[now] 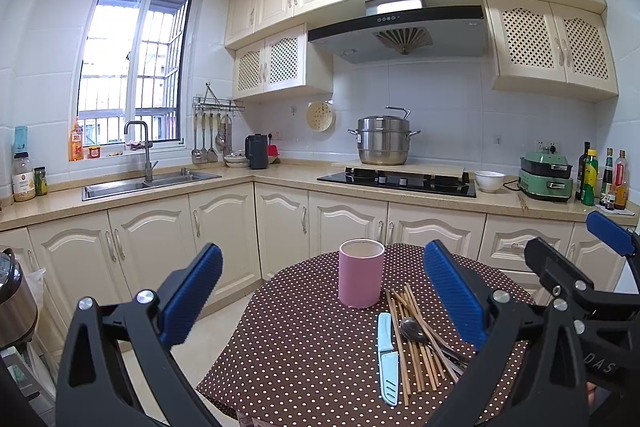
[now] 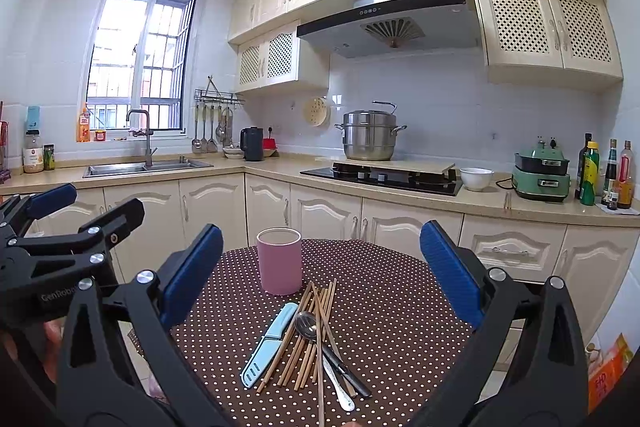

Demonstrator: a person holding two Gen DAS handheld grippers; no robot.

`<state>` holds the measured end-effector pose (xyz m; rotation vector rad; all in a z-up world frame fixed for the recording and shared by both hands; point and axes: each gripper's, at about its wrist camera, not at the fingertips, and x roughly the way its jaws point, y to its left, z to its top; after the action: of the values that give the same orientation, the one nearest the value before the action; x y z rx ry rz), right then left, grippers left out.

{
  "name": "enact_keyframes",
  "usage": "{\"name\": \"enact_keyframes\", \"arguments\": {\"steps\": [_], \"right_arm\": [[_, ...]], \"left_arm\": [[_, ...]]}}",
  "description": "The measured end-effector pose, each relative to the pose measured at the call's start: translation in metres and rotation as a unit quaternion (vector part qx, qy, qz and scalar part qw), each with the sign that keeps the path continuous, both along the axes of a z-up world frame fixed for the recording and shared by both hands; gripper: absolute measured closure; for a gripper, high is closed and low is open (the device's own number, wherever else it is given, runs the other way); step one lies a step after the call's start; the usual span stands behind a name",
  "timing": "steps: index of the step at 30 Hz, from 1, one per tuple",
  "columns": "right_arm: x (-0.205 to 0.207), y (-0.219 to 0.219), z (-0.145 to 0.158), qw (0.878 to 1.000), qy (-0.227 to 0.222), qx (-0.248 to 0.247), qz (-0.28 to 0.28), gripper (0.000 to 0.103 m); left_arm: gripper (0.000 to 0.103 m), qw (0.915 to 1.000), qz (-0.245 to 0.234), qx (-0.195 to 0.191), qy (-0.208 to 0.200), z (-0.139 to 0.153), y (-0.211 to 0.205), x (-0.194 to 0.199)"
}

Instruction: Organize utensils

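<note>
A pink cylindrical holder [image 1: 361,273] [image 2: 279,261] stands upright and looks empty on a round table with a brown polka-dot cloth [image 1: 304,339] [image 2: 400,327]. In front of it lie a light-blue sheathed knife [image 1: 387,359] [image 2: 269,343], several wooden chopsticks [image 1: 414,355] [image 2: 308,339], a metal spoon [image 1: 414,330] [image 2: 307,321] and a dark-handled utensil [image 2: 346,371]. My left gripper [image 1: 324,291] is open and empty, above the table's near edge. My right gripper [image 2: 322,271] is open and empty, above the utensil pile. Each gripper shows at the edge of the other's view.
Kitchen counters run behind the table, with a sink [image 1: 148,183], a gas hob [image 1: 396,181] bearing a steel pot [image 1: 384,141], a white bowl [image 1: 489,181], a green appliance [image 1: 546,177] and bottles [image 1: 600,179]. A rice cooker [image 1: 14,299] stands at the left.
</note>
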<state>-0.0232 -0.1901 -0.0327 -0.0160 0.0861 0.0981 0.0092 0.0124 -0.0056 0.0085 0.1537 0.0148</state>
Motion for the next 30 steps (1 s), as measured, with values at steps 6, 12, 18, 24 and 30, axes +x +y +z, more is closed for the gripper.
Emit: {"name": "enact_keyframes", "arguments": {"steps": [6, 12, 18, 24, 30], "right_arm": [[0.001, -0.001, -0.001, 1.0, 0.002, 0.003, 0.0, 0.006], [0.001, -0.003, -0.003, 1.0, 0.003, 0.006, 0.001, 0.006], [0.002, -0.009, -0.003, 1.0, 0.01, 0.014, 0.001, 0.006], [0.004, -0.012, -0.003, 1.0, 0.013, 0.017, 0.001, 0.006], [0.006, -0.016, -0.005, 1.0, 0.021, 0.024, 0.002, 0.006]], "left_arm": [[0.004, 1.0, 0.001, 0.002, 0.001, -0.002, 0.0, 0.0], [0.004, 1.0, 0.003, 0.004, 0.002, -0.002, -0.002, 0.0], [0.004, 1.0, 0.004, 0.008, 0.004, -0.001, -0.004, -0.001], [0.004, 0.9999, 0.003, 0.009, 0.006, -0.001, -0.007, -0.001], [0.004, 0.9999, 0.004, 0.012, 0.011, 0.0, -0.01, 0.002]]}}
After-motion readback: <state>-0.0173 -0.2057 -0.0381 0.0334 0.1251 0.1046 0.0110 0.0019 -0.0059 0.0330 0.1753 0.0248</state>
